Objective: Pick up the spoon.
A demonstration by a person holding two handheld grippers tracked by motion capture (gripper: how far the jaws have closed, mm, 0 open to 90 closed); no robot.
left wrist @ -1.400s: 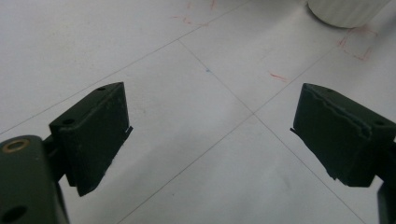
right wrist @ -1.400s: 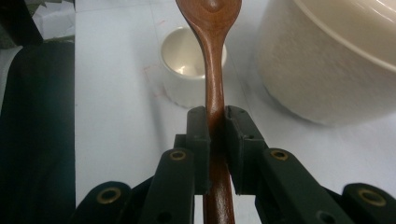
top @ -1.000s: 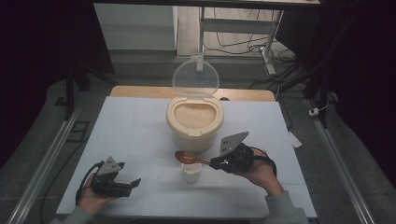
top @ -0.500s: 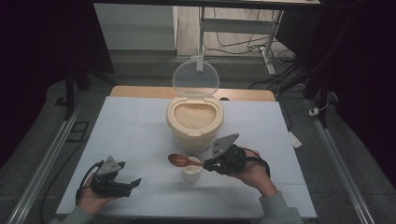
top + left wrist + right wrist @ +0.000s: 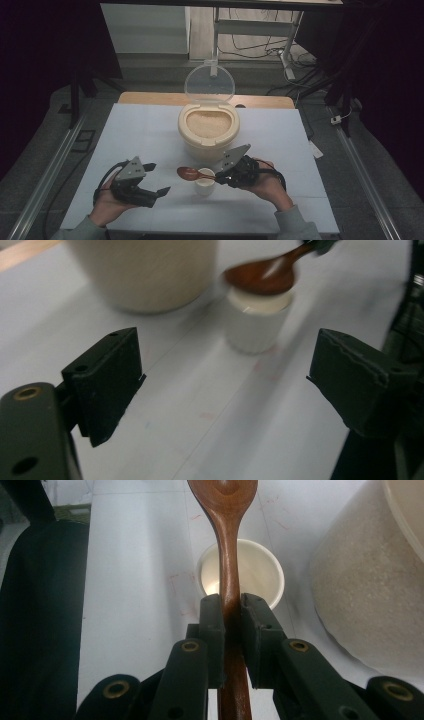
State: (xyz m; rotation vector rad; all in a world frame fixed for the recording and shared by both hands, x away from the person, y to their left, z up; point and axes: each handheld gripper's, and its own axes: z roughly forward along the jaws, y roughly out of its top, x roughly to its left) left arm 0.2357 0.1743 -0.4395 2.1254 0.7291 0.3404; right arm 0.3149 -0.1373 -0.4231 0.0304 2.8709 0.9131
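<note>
My right gripper (image 5: 221, 176) (image 5: 231, 605) is shut on the handle of a brown wooden spoon (image 5: 189, 173) (image 5: 224, 495). The spoon is held level above a small white cup (image 5: 205, 186) (image 5: 262, 575), with its bowl reaching past the cup's left side. My left gripper (image 5: 156, 178) (image 5: 225, 385) hovers above the table left of the cup, pointing at it. Its jaws are wide apart with nothing between them and have just been closing a little. In the left gripper view the cup (image 5: 257, 322) and spoon (image 5: 265, 275) lie ahead. A cream container of rice (image 5: 207, 127) stands behind the cup.
The container's clear lid (image 5: 210, 84) stands open at its back. The container wall (image 5: 145, 270) (image 5: 360, 590) is close to the cup. The white table top (image 5: 135, 135) has bare room at left and right. A wooden edge (image 5: 150, 98) runs behind it.
My left gripper has lifted off the table and moved right toward the cup. The spoon's bowl has shifted slightly left over the cup; the right hand has barely moved.
</note>
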